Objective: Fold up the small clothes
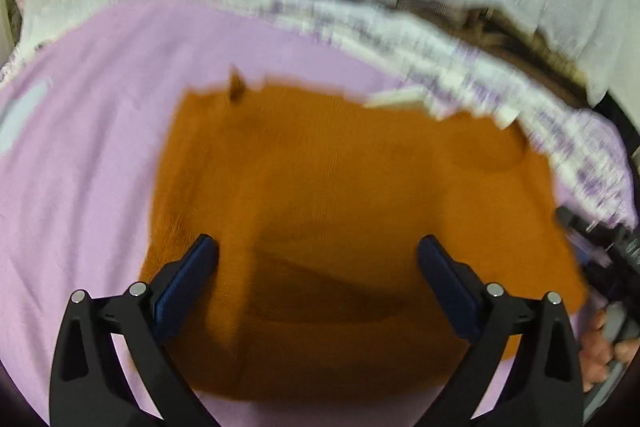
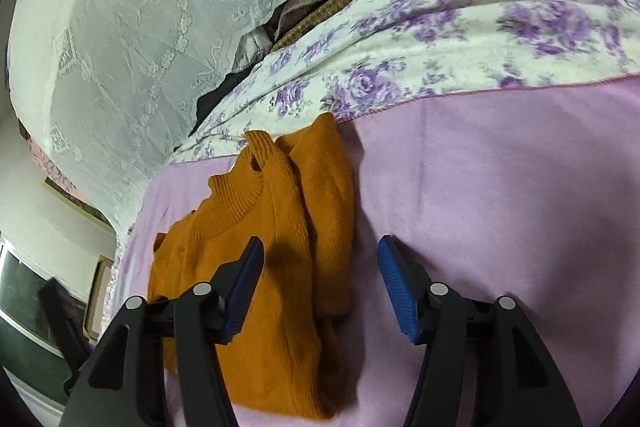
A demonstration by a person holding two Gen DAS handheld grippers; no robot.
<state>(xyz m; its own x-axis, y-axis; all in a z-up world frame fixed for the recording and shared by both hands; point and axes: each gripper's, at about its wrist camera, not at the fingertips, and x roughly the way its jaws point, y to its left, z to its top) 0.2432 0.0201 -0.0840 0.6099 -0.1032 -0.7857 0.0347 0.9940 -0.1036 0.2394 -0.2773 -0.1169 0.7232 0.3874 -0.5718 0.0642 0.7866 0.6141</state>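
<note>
Orange ribbed-knit small sweater (image 2: 276,247) lying flat on a lilac fleece blanket (image 2: 500,187) spread over a bed, collar toward the far edge where a white quilt with purple flowers (image 2: 440,39) borders the blanket. Left hand-held gripper (image 1: 318,247) hovering over the sweater body, blue-padded fingers spread wide, nothing between them. Right hand-held gripper (image 2: 320,251) likewise wide open and empty, one finger over the knit, the other over bare blanket beside the sweater's right edge.

Seen only from the right wrist: ribbed neck opening, one sleeve folded inward along the right side, lace pattern on a white curtain-like cloth (image 2: 132,39) beyond the bed, a dark framed object low at the left. Seen only from the left wrist, though motion-blurred: the sweater as a broad orange patch, plus bare fingers (image 1: 600,347) gripping a grey handle at the right border.
</note>
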